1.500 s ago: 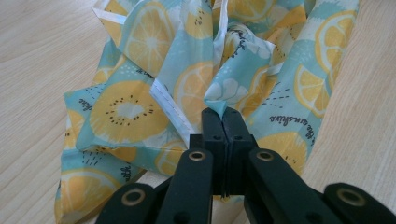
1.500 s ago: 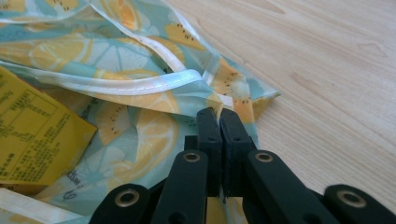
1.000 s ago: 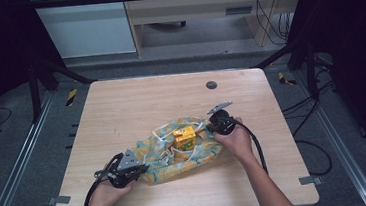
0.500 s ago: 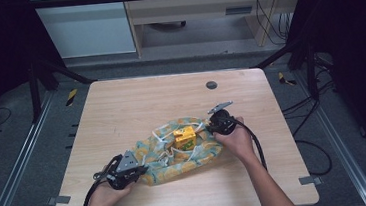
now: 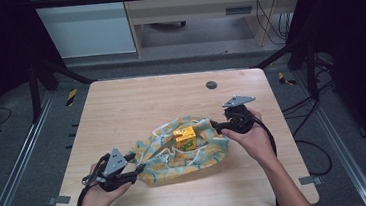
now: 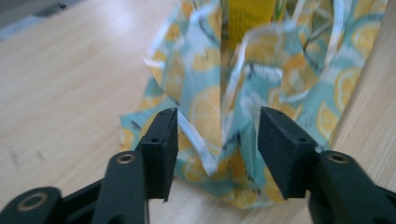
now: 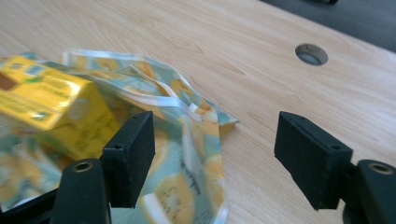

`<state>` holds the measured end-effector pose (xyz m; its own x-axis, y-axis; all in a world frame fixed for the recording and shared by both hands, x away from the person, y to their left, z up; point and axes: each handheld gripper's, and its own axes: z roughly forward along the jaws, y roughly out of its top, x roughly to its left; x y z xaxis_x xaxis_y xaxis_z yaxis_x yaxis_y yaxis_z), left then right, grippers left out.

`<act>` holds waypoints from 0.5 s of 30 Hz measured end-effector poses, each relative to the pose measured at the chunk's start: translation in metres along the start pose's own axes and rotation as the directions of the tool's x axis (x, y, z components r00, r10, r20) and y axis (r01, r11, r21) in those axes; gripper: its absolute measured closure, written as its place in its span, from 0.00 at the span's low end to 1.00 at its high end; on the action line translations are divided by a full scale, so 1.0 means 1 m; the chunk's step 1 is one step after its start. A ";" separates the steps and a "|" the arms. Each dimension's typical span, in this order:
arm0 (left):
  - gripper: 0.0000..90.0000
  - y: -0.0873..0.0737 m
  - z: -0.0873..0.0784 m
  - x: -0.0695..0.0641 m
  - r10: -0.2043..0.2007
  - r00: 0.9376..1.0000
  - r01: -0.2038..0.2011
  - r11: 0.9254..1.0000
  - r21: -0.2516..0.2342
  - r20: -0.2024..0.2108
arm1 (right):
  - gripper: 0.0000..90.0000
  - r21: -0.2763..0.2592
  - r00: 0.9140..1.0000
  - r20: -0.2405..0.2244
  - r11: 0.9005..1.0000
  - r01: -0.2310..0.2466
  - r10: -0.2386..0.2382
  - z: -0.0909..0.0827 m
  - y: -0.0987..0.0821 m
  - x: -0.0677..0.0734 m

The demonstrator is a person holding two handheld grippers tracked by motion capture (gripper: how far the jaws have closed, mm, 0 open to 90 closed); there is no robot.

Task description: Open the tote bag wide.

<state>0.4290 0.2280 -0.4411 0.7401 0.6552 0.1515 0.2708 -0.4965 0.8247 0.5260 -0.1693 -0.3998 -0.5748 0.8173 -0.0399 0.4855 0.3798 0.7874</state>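
wooden table (image 5: 121, 113): left gripper (image 6: 217, 140) jaws parted around a lemon-print bag (image 6: 280, 79) fold; right gripper (image 7: 215, 154) jaws parted, yellow carton (image 7: 51, 112) beside its left jaw.

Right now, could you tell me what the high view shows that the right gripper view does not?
High view alone: both hands, the left tongs at the bag's near-left end, the whole table and the floor around it. Right gripper view alone: its own open black jaws up close, astride the bag's corner. Shared: the lemon-print bag, the yellow carton and the table's round hole.
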 end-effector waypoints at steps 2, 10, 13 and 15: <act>0.49 0.008 -0.004 0.003 -0.007 1.000 0.007 1.000 -0.022 -0.009 | 0.29 -0.010 1.000 -0.013 1.000 0.008 -0.008 -0.009 -0.002 0.005; 0.46 0.036 0.020 0.011 0.026 1.000 -0.026 1.000 0.017 0.002 | 0.30 -0.019 0.996 -0.069 0.998 0.052 -0.053 -0.022 -0.035 0.037; 0.45 0.044 0.034 0.016 0.013 1.000 -0.013 1.000 0.027 0.019 | 0.29 -0.025 0.995 -0.082 0.998 0.062 -0.063 -0.022 -0.046 0.045; 0.42 0.049 0.044 0.017 0.015 0.999 -0.016 0.999 0.030 0.036 | 0.28 -0.024 0.992 -0.093 0.997 0.080 -0.082 -0.023 -0.051 0.050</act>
<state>0.4818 0.1901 -0.4220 0.7660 0.6266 0.1439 0.2772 -0.5238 0.8055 0.4570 -0.1581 -0.4279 -0.6715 0.7395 -0.0464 0.4218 0.4331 0.7966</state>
